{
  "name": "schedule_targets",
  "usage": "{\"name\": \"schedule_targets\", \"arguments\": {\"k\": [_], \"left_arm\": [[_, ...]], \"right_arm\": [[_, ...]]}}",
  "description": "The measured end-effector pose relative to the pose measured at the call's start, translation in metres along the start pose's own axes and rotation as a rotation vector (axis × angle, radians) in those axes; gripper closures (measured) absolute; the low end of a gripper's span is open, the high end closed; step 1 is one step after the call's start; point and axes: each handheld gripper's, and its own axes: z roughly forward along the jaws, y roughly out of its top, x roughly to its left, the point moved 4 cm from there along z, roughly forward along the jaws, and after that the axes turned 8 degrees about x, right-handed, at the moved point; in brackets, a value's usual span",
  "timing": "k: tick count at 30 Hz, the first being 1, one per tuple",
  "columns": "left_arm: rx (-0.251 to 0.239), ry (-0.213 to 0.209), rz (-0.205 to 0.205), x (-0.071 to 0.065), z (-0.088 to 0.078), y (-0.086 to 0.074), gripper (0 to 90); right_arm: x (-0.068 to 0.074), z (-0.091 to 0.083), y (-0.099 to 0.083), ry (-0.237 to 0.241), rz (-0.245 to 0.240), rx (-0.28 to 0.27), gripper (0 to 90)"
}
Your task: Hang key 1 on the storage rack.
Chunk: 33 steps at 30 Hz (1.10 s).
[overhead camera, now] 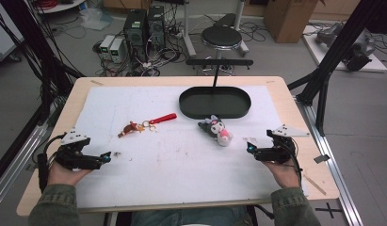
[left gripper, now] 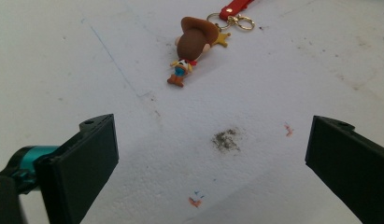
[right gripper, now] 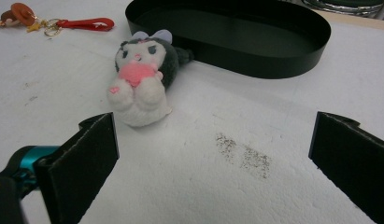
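A small cowboy figure keychain (overhead camera: 131,127) (left gripper: 194,42) lies on the white mat, joined by a gold ring to a red strap (overhead camera: 163,118) (left gripper: 235,6). A grey and white plush toy (overhead camera: 216,130) (right gripper: 143,79) holding a pink heart lies just in front of the black oval tray (overhead camera: 214,102) (right gripper: 273,56). My left gripper (overhead camera: 108,156) (left gripper: 208,163) rests open at the mat's left, short of the keychain. At the right, my right gripper (overhead camera: 249,147) (right gripper: 213,163) is open, the plush ahead and to its left. Nothing sits between either pair of jaws.
The white mat (overhead camera: 181,155) covers most of the wooden table (overhead camera: 54,141). The tray is empty; a black stand (overhead camera: 218,63) rises behind it. Dark smudges mark the mat (left gripper: 225,140) (right gripper: 241,154). A stool (overhead camera: 221,36) and computers (overhead camera: 143,28) stand beyond the table.
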Motion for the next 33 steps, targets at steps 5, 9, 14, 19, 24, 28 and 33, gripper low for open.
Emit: {"name": "schedule_targets", "arguments": {"k": [5,9,14,19,24,28,33], "left_arm": [[0.022,0.001,0.054,-0.003,0.003,0.014,3.0],[0.039,0.001,0.089,-0.006,0.006,0.026,3.1],[0.085,-0.01,0.151,-0.013,0.017,0.036,3.1],[0.102,-0.012,0.178,-0.011,0.025,0.047,3.1],[0.116,-0.021,0.195,-0.009,0.032,0.06,3.1],[0.135,-0.021,0.218,-0.009,0.039,0.071,3.1],[0.127,-0.047,0.23,-0.008,0.046,0.085,4.3]], "right_arm": [[0.0,0.001,0.0,-0.001,0.0,0.002,0.5],[0.001,-0.001,0.0,-0.002,0.003,0.003,0.5],[0.001,0.0,0.0,-0.001,-0.002,0.003,0.5],[0.002,-0.001,-0.001,0.002,0.002,0.007,0.5],[0.002,-0.002,-0.001,-0.003,-0.002,0.004,0.5],[0.002,-0.004,-0.003,-0.005,0.002,0.002,0.5],[0.001,-0.004,-0.003,-0.003,0.001,0.005,0.5]]}}
